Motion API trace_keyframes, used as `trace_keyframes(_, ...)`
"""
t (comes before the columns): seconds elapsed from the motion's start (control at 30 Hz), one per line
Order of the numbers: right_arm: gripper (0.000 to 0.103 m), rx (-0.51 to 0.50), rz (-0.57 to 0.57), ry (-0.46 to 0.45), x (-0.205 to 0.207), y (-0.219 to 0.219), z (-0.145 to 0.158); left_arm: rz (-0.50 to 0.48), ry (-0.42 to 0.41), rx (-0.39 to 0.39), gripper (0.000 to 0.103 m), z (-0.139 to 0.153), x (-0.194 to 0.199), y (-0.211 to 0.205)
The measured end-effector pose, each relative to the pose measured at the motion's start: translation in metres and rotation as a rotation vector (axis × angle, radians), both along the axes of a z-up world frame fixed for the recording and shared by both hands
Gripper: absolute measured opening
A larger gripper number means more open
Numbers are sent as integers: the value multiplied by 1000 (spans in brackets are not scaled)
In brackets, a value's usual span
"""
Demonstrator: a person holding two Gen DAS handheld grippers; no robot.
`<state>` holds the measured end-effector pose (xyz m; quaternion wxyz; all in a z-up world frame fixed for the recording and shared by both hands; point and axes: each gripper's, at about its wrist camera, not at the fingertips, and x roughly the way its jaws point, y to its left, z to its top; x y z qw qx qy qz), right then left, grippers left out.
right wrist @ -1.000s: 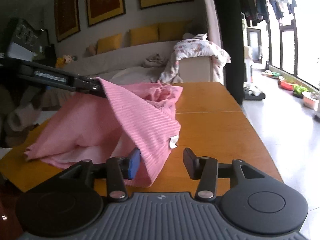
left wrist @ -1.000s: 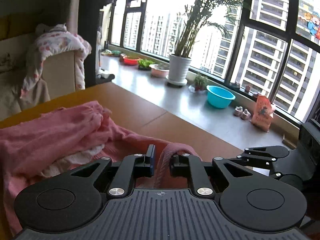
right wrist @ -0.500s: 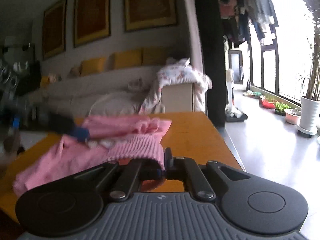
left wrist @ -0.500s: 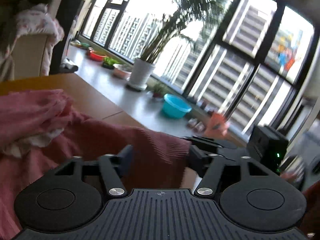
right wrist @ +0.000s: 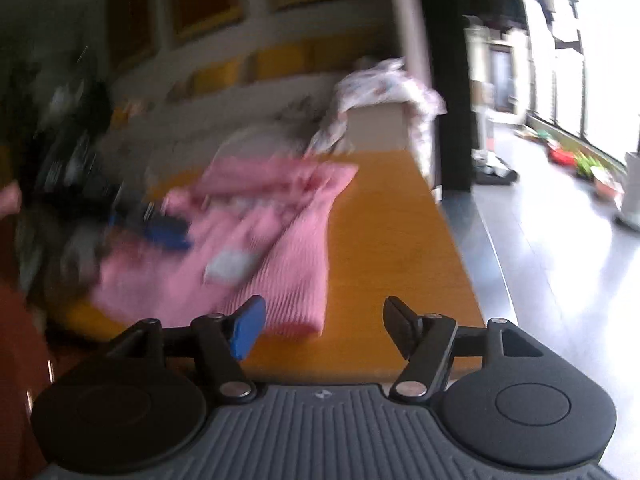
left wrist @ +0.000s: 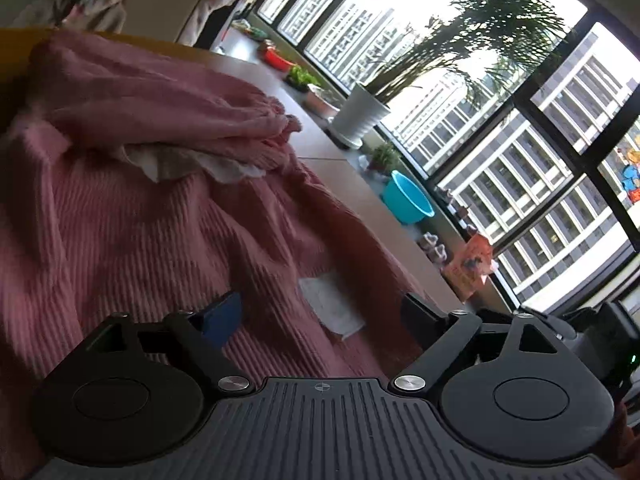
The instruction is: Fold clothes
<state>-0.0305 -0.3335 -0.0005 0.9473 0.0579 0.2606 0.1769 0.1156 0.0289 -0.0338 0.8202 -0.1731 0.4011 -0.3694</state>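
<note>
A pink ribbed garment [left wrist: 140, 232] lies in a rumpled heap on the wooden table [left wrist: 332, 176], its white label [left wrist: 332, 308] facing up. My left gripper [left wrist: 320, 316] is open just above the near part of the cloth, which lies under and between its spread fingers. In the blurred right wrist view the garment [right wrist: 280, 248] lies on the left half of the table [right wrist: 392, 248]. My right gripper [right wrist: 324, 326] is open at the table's near edge, holding nothing, with the cloth's near corner just beyond its blue pad [right wrist: 250, 328]. The left gripper's blue pad [right wrist: 168, 232] shows over the cloth.
A sofa arm draped with floral cloth [right wrist: 384, 84] stands beyond the table's far end. Along the window sill sit a white plant pot [left wrist: 360, 120] and a blue basin [left wrist: 406, 198]. Grey floor [right wrist: 540, 240] lies to the table's right.
The left gripper, shut on the garment a second ago, has opened. The right gripper shut on the cloth half a second ago, has now let go and drawn back. The garment has dropped onto the table.
</note>
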Motion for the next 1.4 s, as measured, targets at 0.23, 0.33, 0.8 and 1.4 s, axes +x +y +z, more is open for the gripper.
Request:
trace_keyframes(0.23, 75, 102, -142, 78, 30, 31, -36, 30, 24, -54, 94, -6, 11, -16)
trace_keyframes(0.33, 69, -19, -123, 46, 36, 53, -47, 53, 38, -74, 94, -11, 21, -23)
trace_keyframes(0.8, 74, 71, -206, 21, 72, 43, -51, 125, 70, -136, 95, -28, 48, -48)
trace_keyframes(1.4, 6, -854, 414, -291, 12, 169, -65, 154, 1, -169, 99, 25, 34, -6)
